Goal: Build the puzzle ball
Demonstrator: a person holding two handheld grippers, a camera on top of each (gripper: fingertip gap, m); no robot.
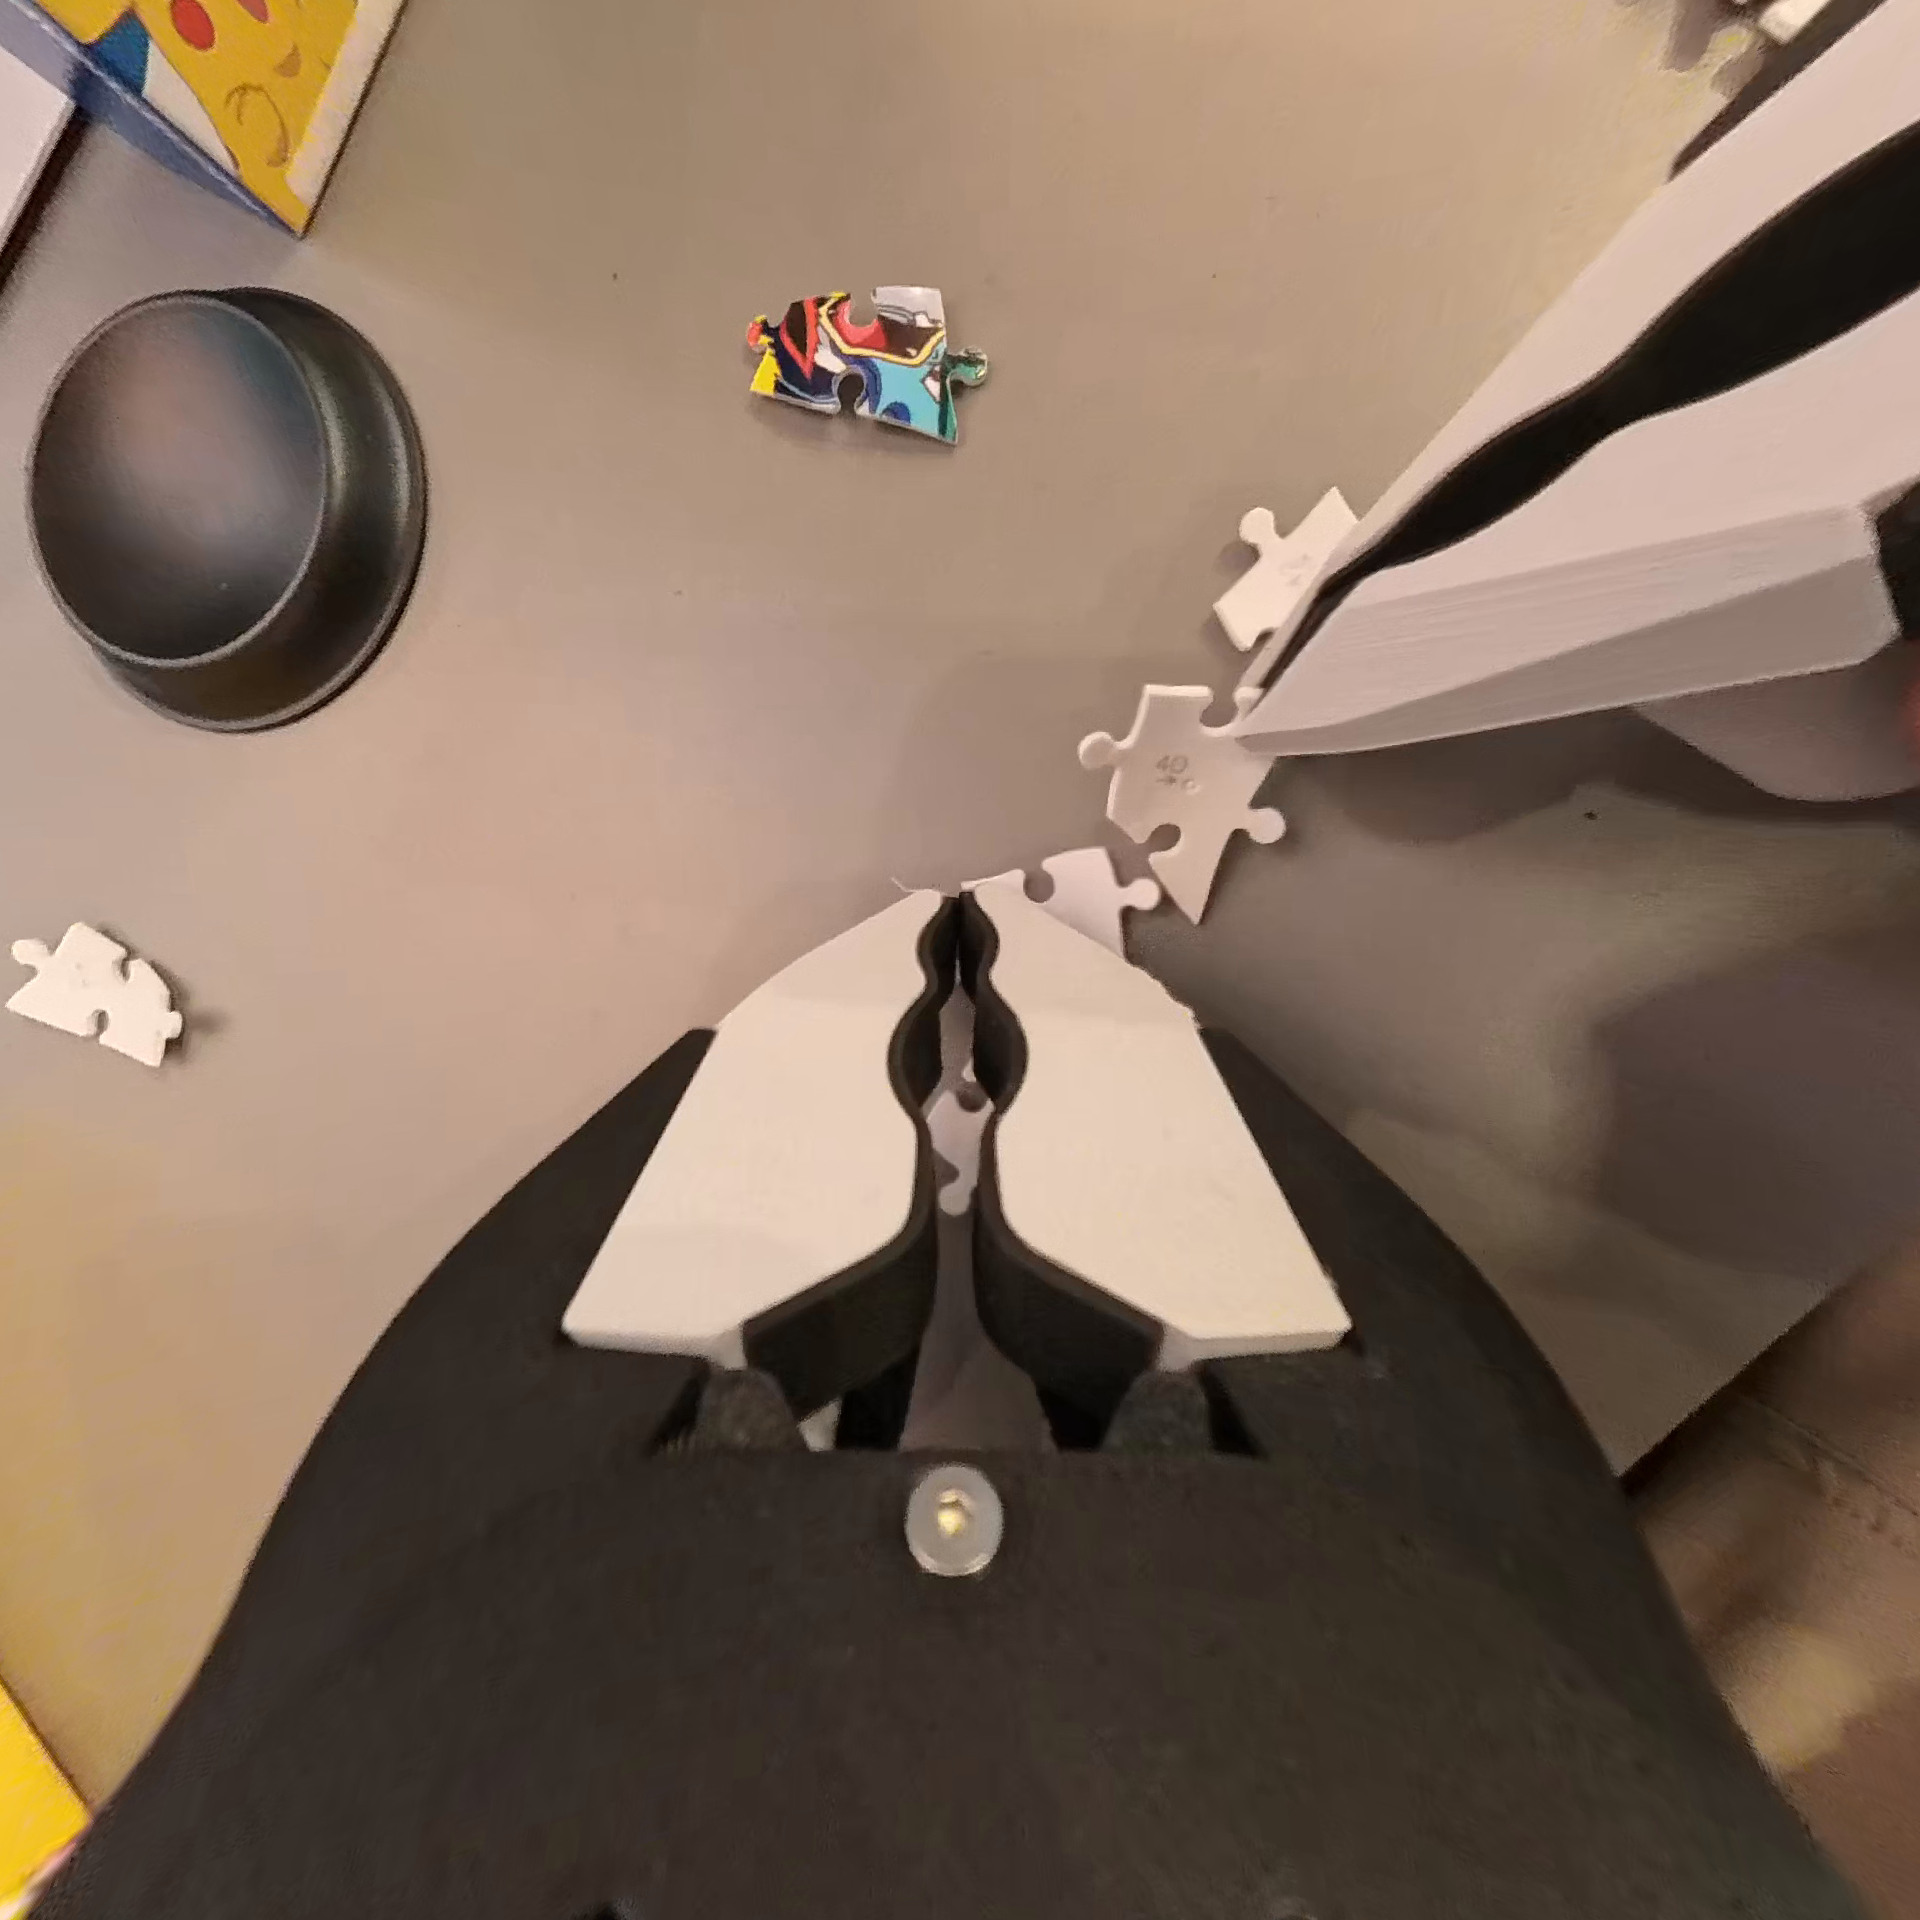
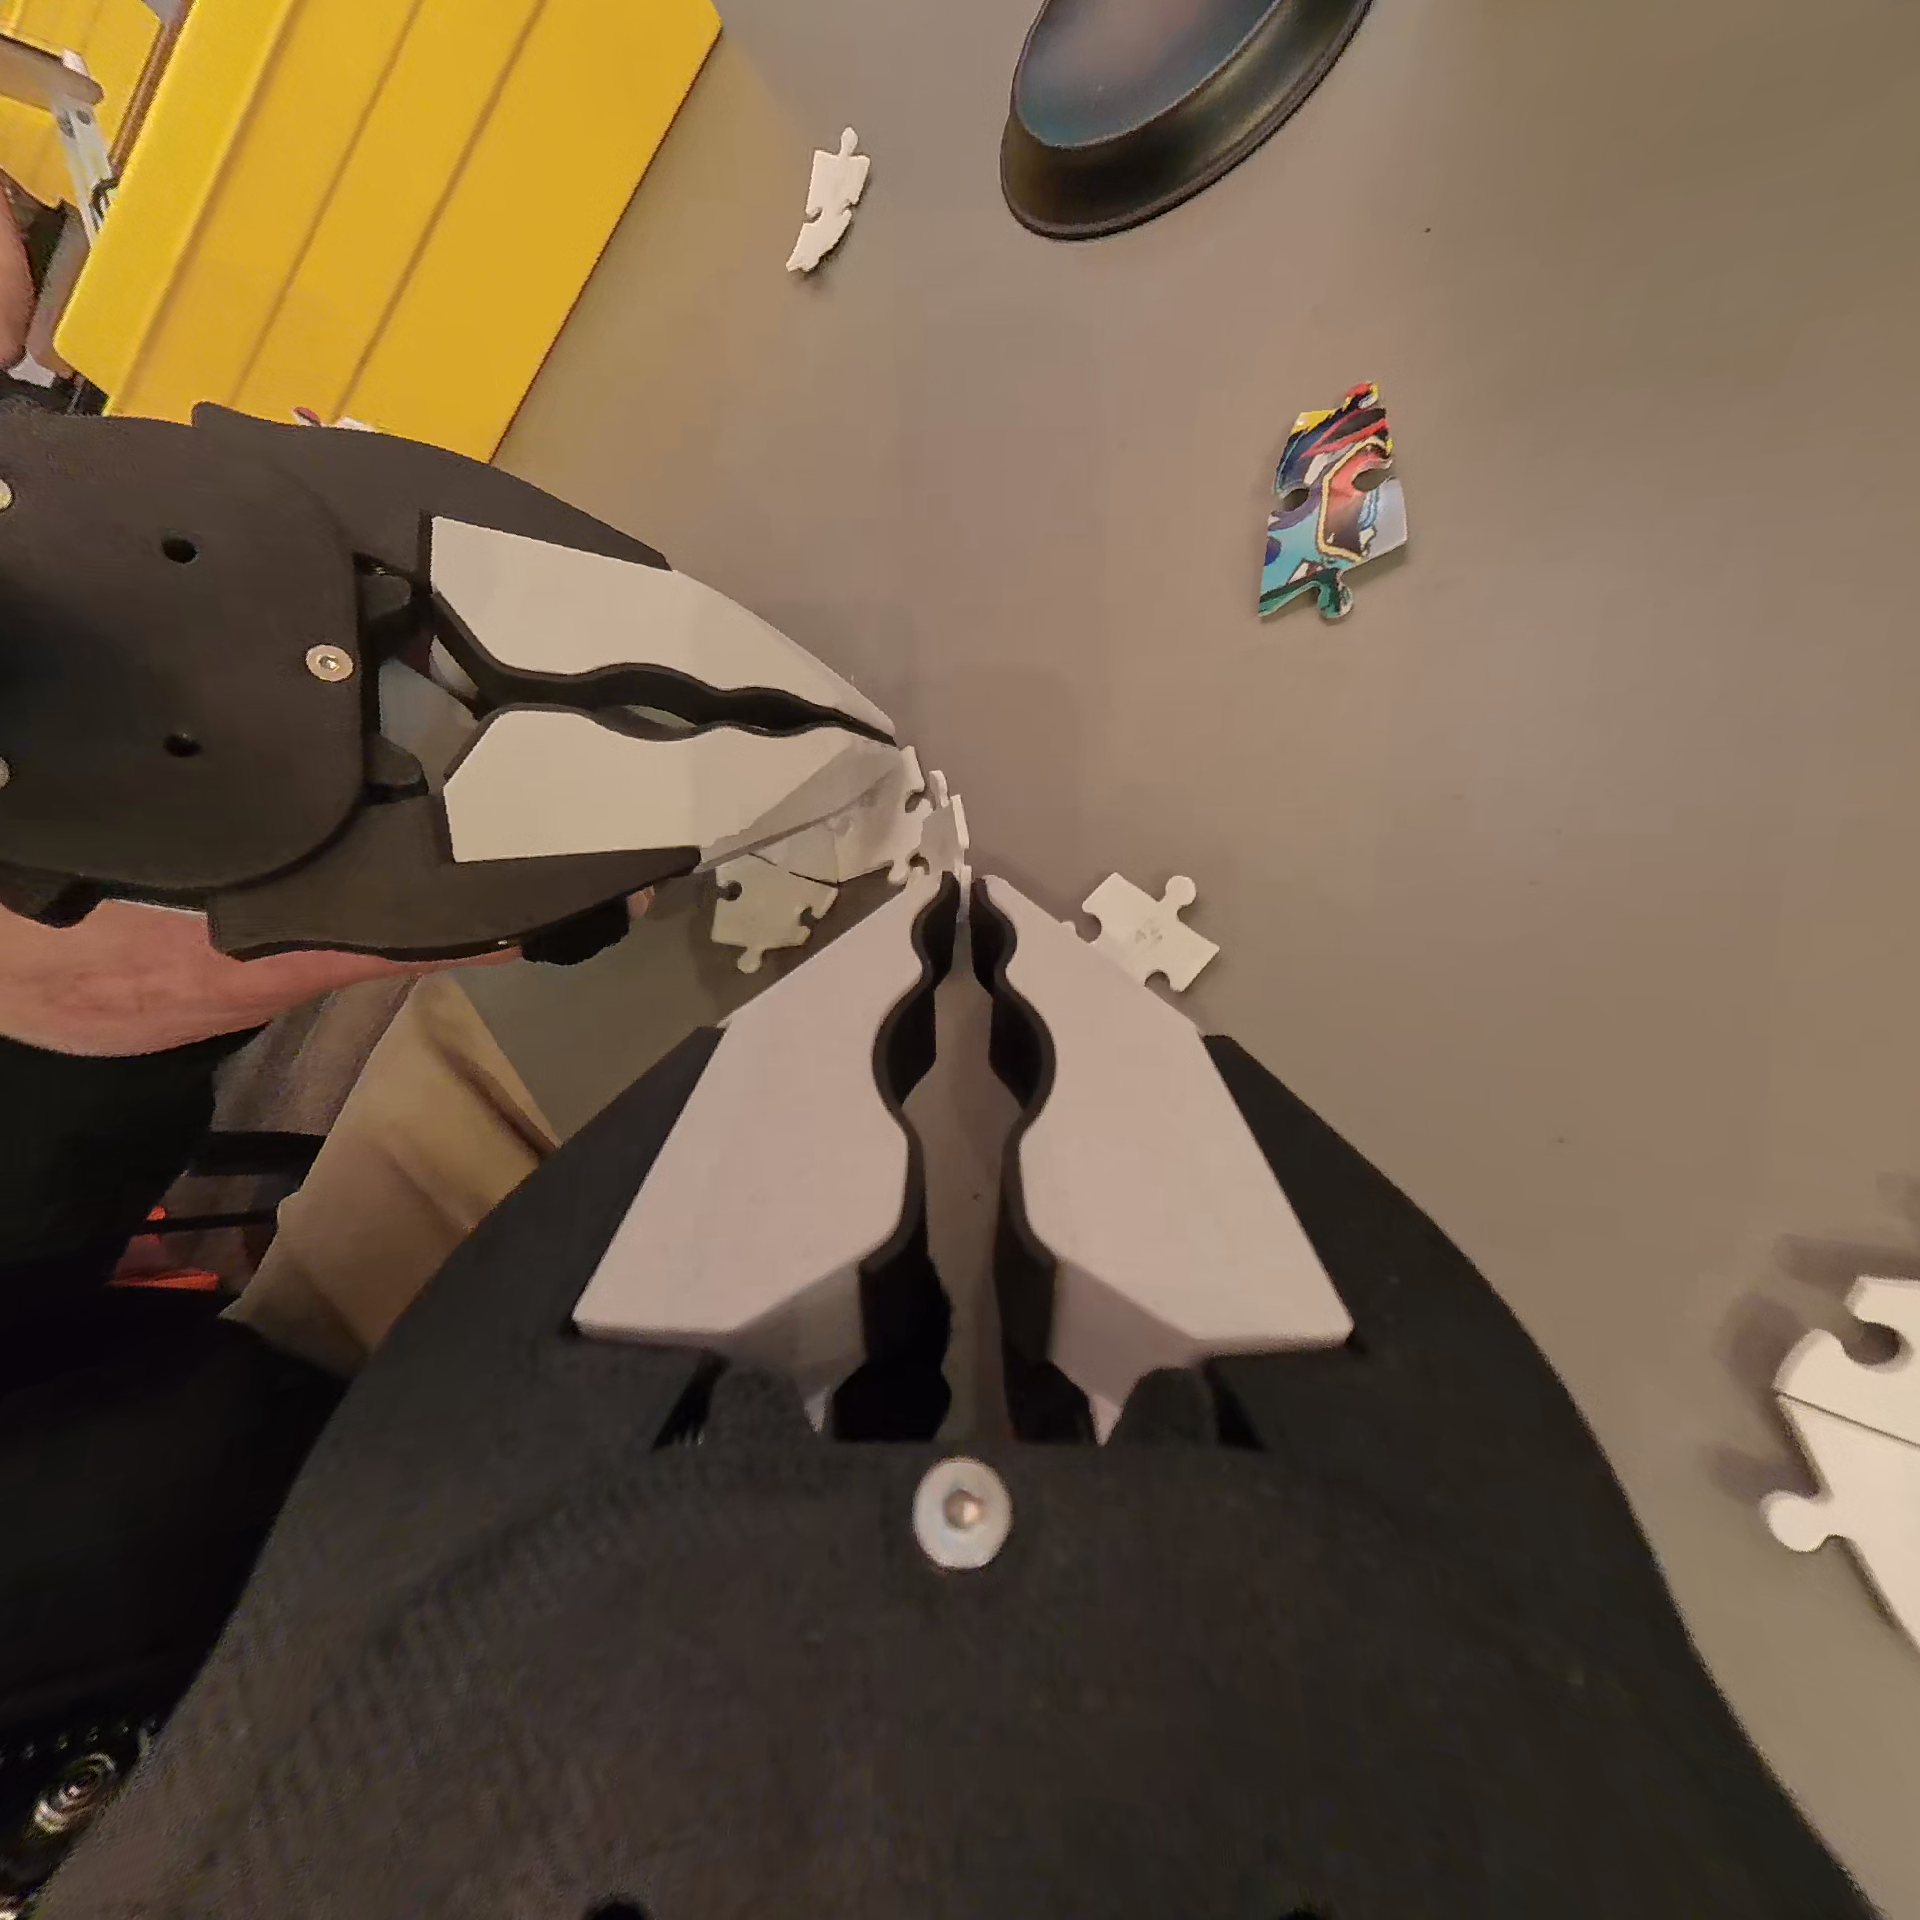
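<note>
white-backed puzzle pieces meet tip to tip above the grey table (image 1: 623, 665): left gripper (image 1: 958, 902) clamped on one piece (image 1: 1081, 894), right gripper (image 1: 1262, 681) pinching the numbered piece (image 1: 1179, 790) just right, tab nearly touching socket.

light: warm, dim, soft shadows | edges: fisheye-bent | blur: near foreground, frame corners

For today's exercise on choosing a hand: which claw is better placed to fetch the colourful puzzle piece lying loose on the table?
Probably the right claw: it only pinches the edge of the white pieces, while the left claw is shut on that chain, supporting it. The colourful piece lies ahead on its side.
</note>
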